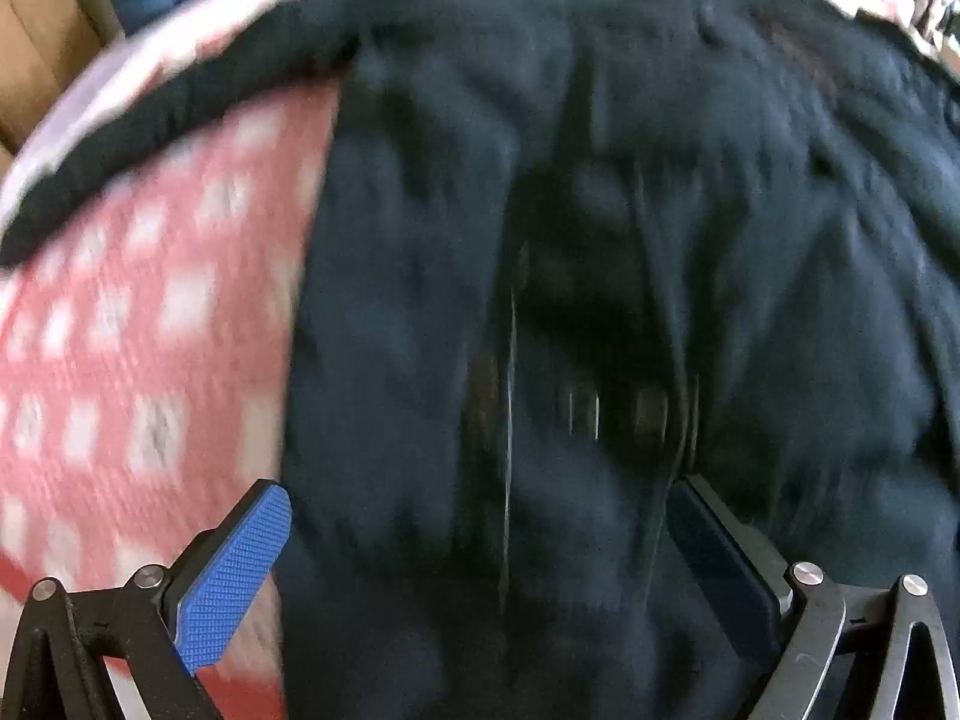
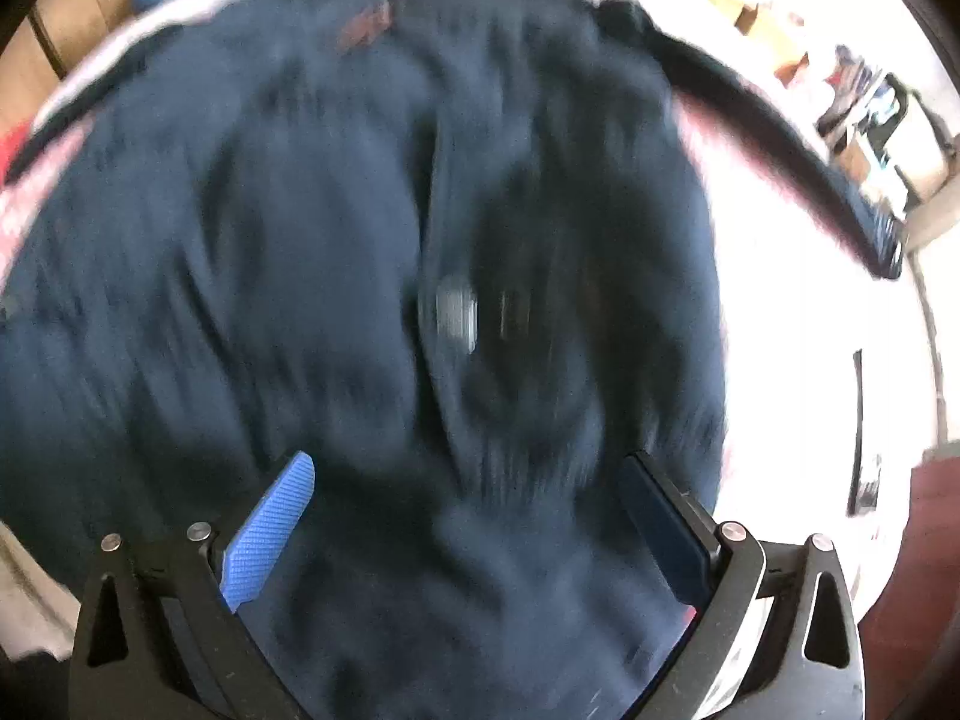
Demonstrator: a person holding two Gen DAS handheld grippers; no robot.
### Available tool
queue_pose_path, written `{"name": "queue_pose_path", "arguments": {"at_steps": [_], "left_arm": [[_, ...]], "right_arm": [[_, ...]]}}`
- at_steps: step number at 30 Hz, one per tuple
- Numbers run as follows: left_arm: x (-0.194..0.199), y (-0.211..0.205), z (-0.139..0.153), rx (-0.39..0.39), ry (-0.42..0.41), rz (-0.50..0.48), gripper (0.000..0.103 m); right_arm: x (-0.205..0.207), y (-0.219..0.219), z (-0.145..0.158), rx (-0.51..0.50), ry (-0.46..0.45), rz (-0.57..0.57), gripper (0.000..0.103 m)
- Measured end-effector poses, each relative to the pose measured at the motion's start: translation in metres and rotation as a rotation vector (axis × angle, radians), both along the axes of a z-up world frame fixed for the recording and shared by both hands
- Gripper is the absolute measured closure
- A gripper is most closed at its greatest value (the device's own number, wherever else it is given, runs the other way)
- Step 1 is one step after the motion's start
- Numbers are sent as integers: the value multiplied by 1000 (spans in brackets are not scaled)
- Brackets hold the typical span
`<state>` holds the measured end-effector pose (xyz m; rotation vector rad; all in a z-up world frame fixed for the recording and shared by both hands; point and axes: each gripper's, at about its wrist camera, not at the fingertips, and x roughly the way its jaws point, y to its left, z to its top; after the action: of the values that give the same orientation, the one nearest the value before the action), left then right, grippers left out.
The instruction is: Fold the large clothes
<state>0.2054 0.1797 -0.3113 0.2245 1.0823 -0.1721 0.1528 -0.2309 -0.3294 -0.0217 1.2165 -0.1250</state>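
A large dark navy garment (image 1: 600,240) lies spread over a red and white checked cloth (image 1: 150,330). One sleeve (image 1: 150,132) stretches out to the far left. In the right wrist view the garment (image 2: 300,240) fills most of the frame, with a small brown patch (image 2: 366,30) near its far edge and a sleeve (image 2: 798,138) running off to the right. My left gripper (image 1: 480,498) is open just above the garment's near part, empty. My right gripper (image 2: 468,474) is open above the garment, empty. Both views are motion-blurred.
Cardboard boxes (image 1: 36,42) stand beyond the far left edge. Clutter and boxes (image 2: 870,114) sit at the far right, beside a brightly lit white surface (image 2: 798,330). A dark red area (image 2: 924,540) shows at the right.
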Motion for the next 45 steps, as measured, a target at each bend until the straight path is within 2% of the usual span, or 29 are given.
{"name": "queue_pose_path", "arguments": {"at_steps": [3,6,8,10,12,14,17,19,24,26,29,31,32,33,34,37,42,45], "left_arm": [[47,-13,35,-45,-101,-3,0],[103,-24,64,-113,-163,1,0],[148,-35,83,-156,-195,-10,0],[174,-48,95,-164,-225,-34,0],[211,-64,104,-153,-253,-69,0],[225,-74,106,-145,-263,-73,0],[257,-88,92,-108,-256,-70,0],[275,-92,70,-102,-224,-29,0],[292,-87,19,-104,-160,89,0],[297,-81,-11,-79,-115,140,0],[299,-65,-45,-5,-76,197,0],[288,-51,-55,-41,-103,176,0],[285,-49,-55,-41,-112,175,0],[282,-45,-54,-46,-123,170,0],[280,-43,-55,-46,-129,169,0],[278,-46,-58,-34,-134,174,0],[278,-50,-59,-19,-136,194,0],[273,-43,-59,-42,-116,210,0]], "right_arm": [[56,5,35,-3,-102,36,0],[129,24,68,-8,-185,94,0],[153,40,86,-12,-226,132,0],[193,51,99,-2,-265,178,0],[234,66,104,-16,-273,209,0],[262,76,104,-28,-274,232,0],[303,84,84,-3,-245,210,0],[324,84,63,7,-224,188,0],[341,84,2,19,-149,199,0],[340,77,-22,7,-111,216,0],[331,47,-56,-61,-52,228,0],[319,14,-55,-3,-103,212,0],[313,-9,-54,-65,-111,157,0],[308,-24,-54,-82,-120,124,0],[300,-53,-53,-58,-134,62,0],[284,-98,-55,-21,-128,-47,0],[261,-93,-55,-89,-101,-30,0],[235,-91,-60,-71,-75,-47,0]]}}
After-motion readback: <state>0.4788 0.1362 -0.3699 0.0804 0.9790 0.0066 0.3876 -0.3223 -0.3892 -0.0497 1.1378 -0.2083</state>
